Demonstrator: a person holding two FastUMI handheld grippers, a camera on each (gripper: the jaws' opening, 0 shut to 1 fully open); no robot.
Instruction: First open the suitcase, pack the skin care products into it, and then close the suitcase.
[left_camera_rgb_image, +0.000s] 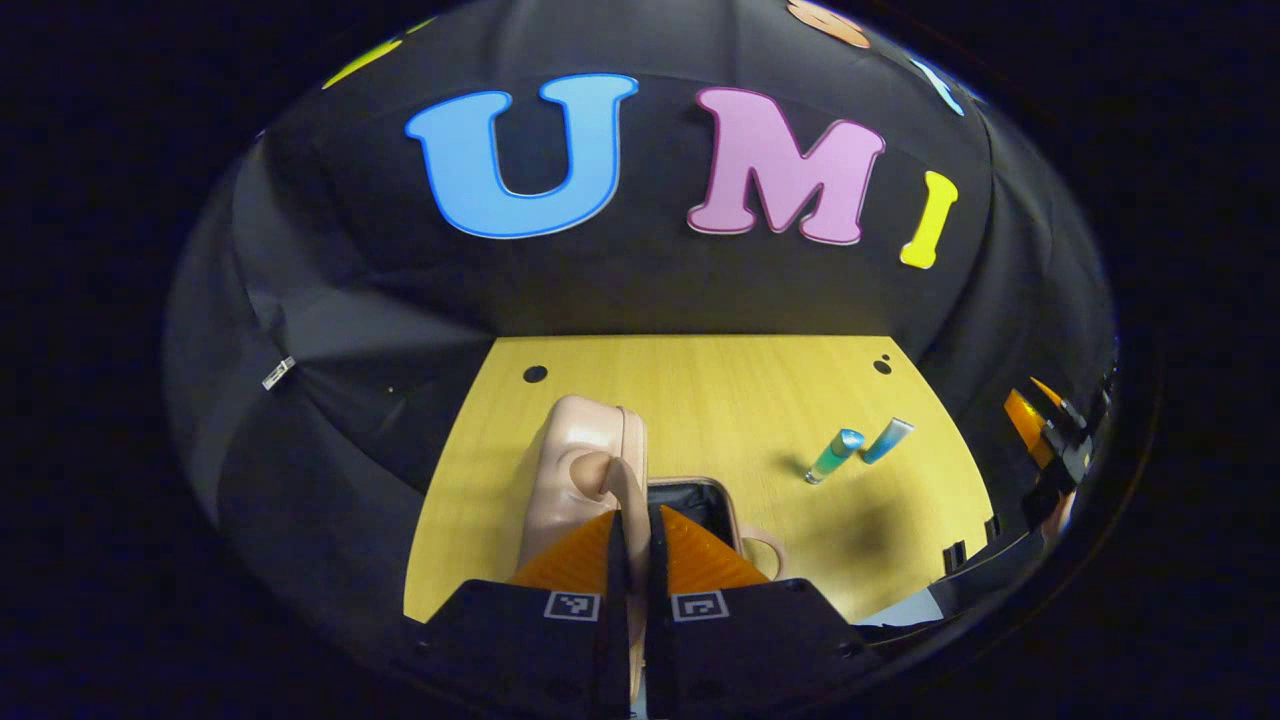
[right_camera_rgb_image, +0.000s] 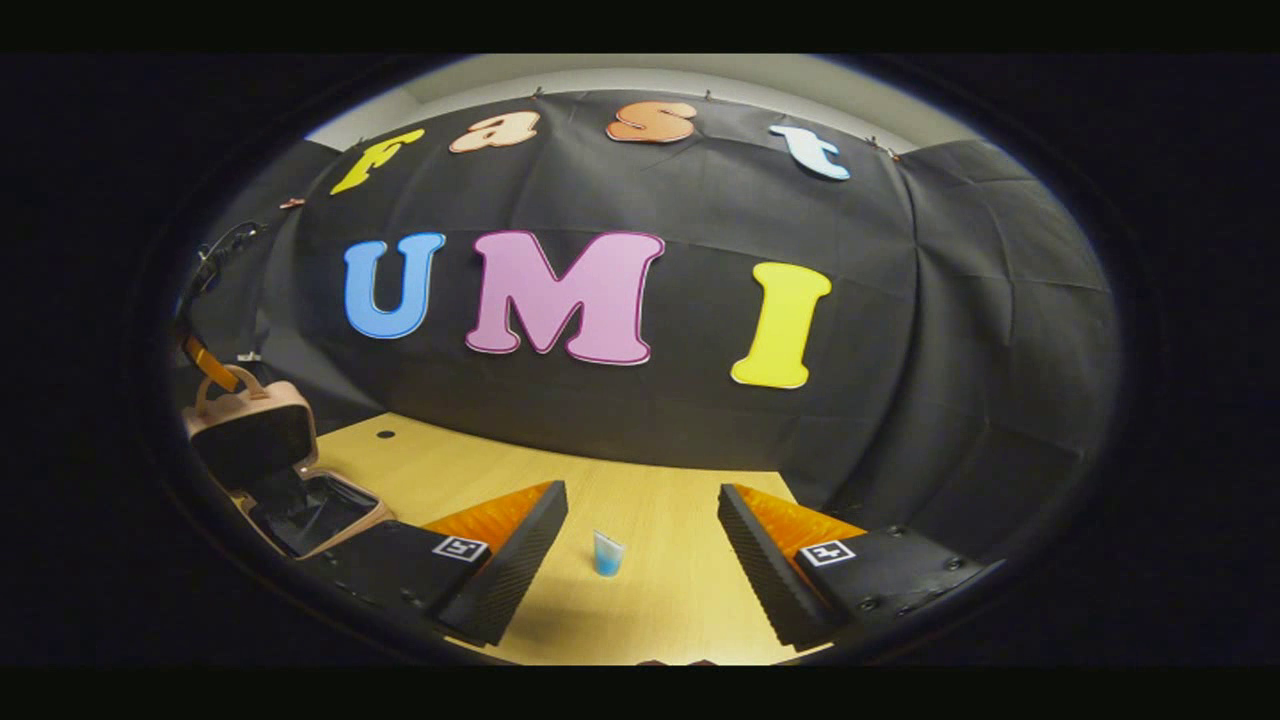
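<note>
left hand-held gripper (left_camera_rgb_image: 632, 560) pinched on the suitcase (left_camera_rgb_image: 585, 480) lid, holding it up | right hand-held gripper (right_camera_rgb_image: 640, 545) wide apart, blue tube (right_camera_rgb_image: 607, 553) at 12 o'clock on the surface (right_camera_rgb_image: 690, 590) | step: packing | next: close on tube, carry into suitcase

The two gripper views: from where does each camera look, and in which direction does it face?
Left gripper view: rides on the left gripper, facing the booth wall over the table; its fingers pinch the suitcase lid.
Right gripper view: rides on the open right gripper, facing the wall; a blue tube lies ahead.
Shared: suitcase, table, tube.
</note>
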